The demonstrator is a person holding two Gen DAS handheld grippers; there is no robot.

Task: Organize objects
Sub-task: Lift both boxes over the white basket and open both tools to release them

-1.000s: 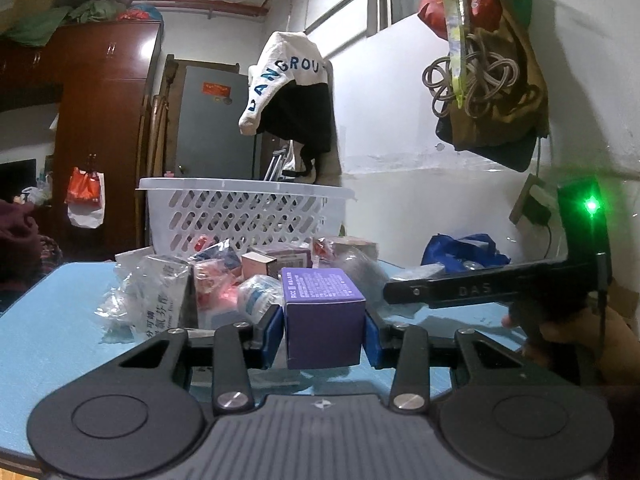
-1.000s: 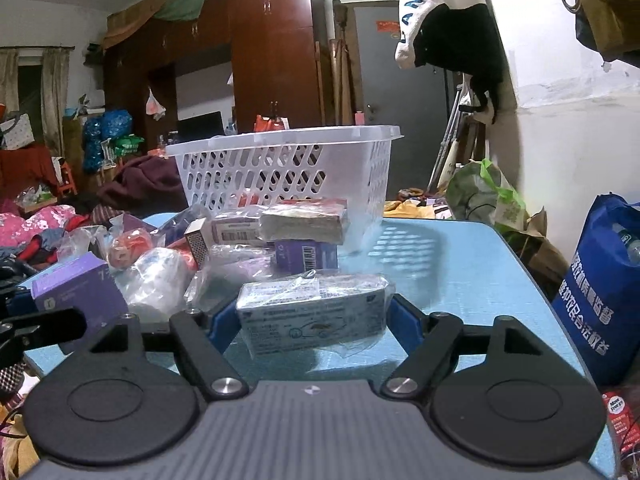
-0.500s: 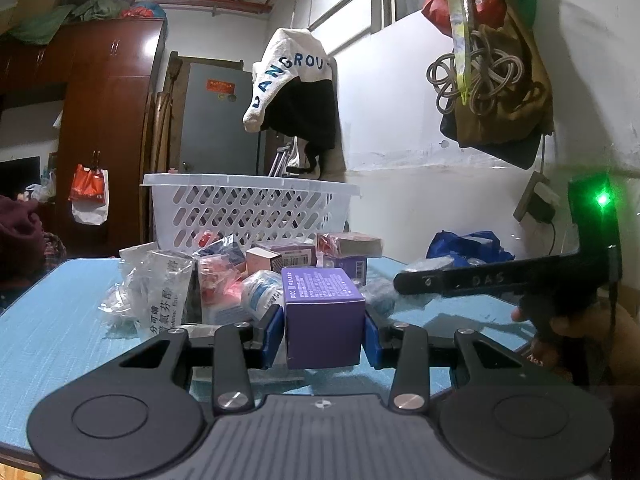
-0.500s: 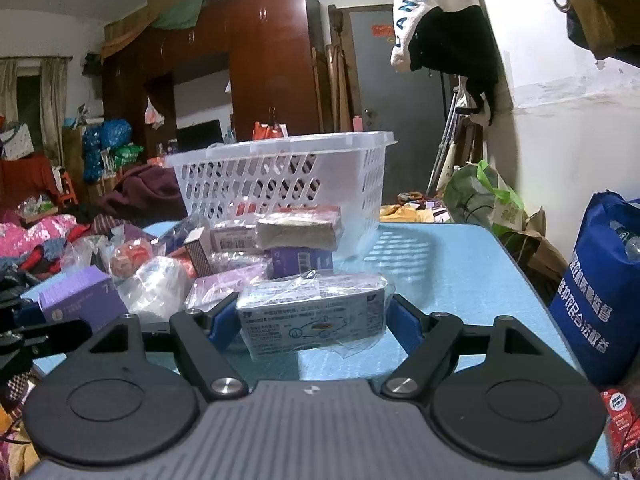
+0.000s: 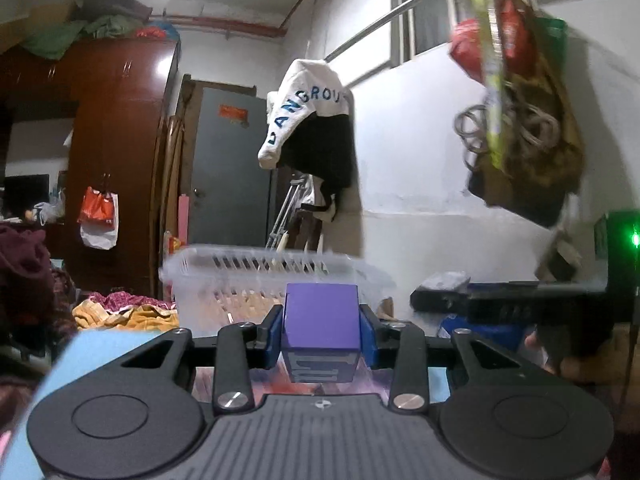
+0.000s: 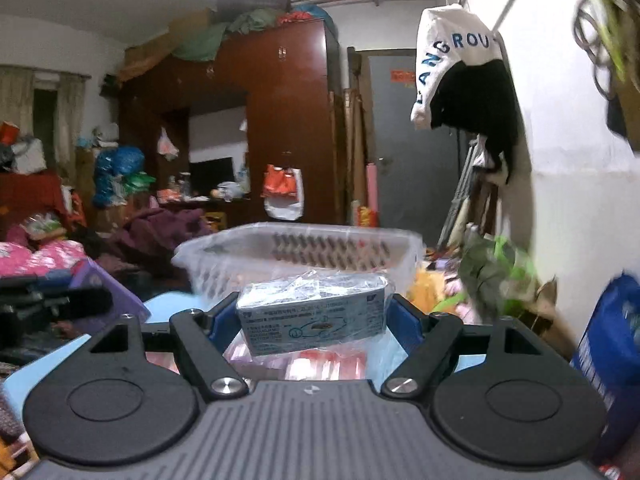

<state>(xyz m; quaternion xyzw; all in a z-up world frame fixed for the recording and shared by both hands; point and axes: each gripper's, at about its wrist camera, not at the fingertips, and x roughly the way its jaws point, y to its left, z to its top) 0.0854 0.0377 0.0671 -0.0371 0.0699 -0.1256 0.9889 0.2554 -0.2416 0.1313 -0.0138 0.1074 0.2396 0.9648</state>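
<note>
Cluttered bedroom, blue desk (image 5: 100,344). Left gripper (image 5: 320,336) clamps a purple box (image 5: 320,320); right gripper (image 6: 314,320) clamps a wrapped pack (image 6: 314,316) — both held clear of the desk, near the basket (image 6: 304,248). Step: carry. Next — pass over the rim, then release inside.

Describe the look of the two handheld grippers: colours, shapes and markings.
Both match: the left gripper and right gripper each have a grey ribbed body, two round black discs, black link arms with silver screws, and blue pads on the fingers. Seen side-on, the right one is a black bar with faint lettering and a green light.
</note>
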